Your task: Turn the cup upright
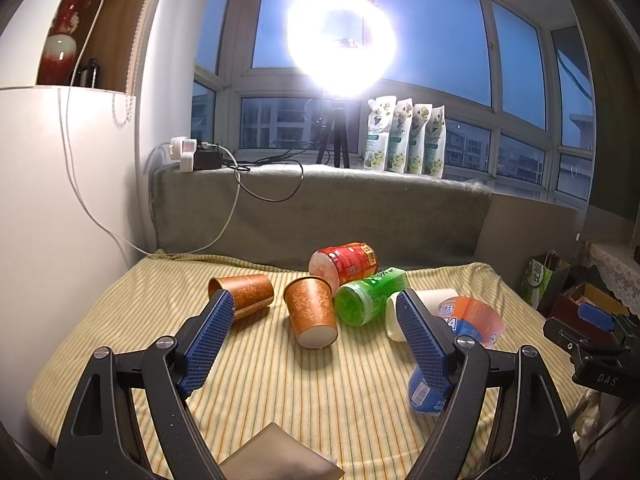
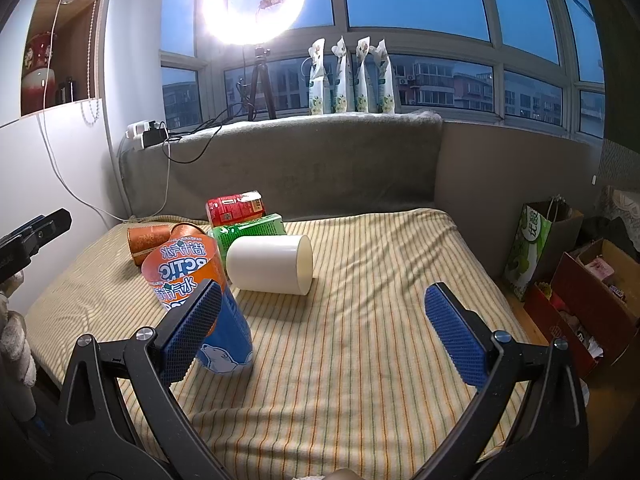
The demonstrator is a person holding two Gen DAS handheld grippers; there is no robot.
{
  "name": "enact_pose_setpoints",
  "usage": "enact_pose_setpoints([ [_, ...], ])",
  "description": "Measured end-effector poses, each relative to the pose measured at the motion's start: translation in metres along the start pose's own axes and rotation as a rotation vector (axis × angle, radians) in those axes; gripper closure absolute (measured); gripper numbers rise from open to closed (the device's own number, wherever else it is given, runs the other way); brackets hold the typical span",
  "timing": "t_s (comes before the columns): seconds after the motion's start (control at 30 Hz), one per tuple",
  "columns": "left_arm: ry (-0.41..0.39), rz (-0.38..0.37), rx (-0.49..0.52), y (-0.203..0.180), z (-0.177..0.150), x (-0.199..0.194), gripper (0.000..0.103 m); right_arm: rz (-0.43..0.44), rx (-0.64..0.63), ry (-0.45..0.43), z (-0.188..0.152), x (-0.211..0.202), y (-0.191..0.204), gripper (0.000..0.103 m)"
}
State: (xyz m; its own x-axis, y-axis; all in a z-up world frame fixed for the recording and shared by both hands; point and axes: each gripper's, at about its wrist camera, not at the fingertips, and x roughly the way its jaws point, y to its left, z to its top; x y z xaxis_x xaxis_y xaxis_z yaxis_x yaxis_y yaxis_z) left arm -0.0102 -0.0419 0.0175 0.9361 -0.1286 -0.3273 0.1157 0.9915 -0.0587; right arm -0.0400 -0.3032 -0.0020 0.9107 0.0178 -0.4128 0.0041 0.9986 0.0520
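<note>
Several cups lie on the striped cloth (image 1: pixel 280 392). Two brown patterned paper cups (image 1: pixel 246 294) (image 1: pixel 314 312) lie on their sides, with a red cup (image 1: pixel 346 262), a green cup (image 1: pixel 370 294) and a white cup (image 2: pixel 270 264) tipped over beside them. A blue-and-orange cup (image 2: pixel 192 280) stands upside down, wide end up. My left gripper (image 1: pixel 316 312) is open above the cloth, in front of the nearer brown cup. My right gripper (image 2: pixel 324 300) is open; its left pad (image 2: pixel 192 332) is next to the blue-and-orange cup. The right gripper also shows at the edge of the left wrist view (image 1: pixel 592 344).
A grey cushioned ledge (image 2: pixel 320 152) backs the cloth, with a ring light on a tripod (image 2: pixel 256 4), several pouches (image 2: pixel 348 80), a power strip and cables. A white cabinet (image 1: pixel 60 220) stands left. A green bag (image 2: pixel 532 248) and boxes (image 2: pixel 592 300) sit right.
</note>
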Motion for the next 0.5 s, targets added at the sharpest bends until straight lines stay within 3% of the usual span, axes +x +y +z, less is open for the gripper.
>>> enact_pose_setpoints([
  [0.5,0.000,-0.002,0.010,-0.0016,-0.0006,0.0002,0.020,-0.005,0.004,0.011,-0.0050,0.0045,-0.0006,0.000],
])
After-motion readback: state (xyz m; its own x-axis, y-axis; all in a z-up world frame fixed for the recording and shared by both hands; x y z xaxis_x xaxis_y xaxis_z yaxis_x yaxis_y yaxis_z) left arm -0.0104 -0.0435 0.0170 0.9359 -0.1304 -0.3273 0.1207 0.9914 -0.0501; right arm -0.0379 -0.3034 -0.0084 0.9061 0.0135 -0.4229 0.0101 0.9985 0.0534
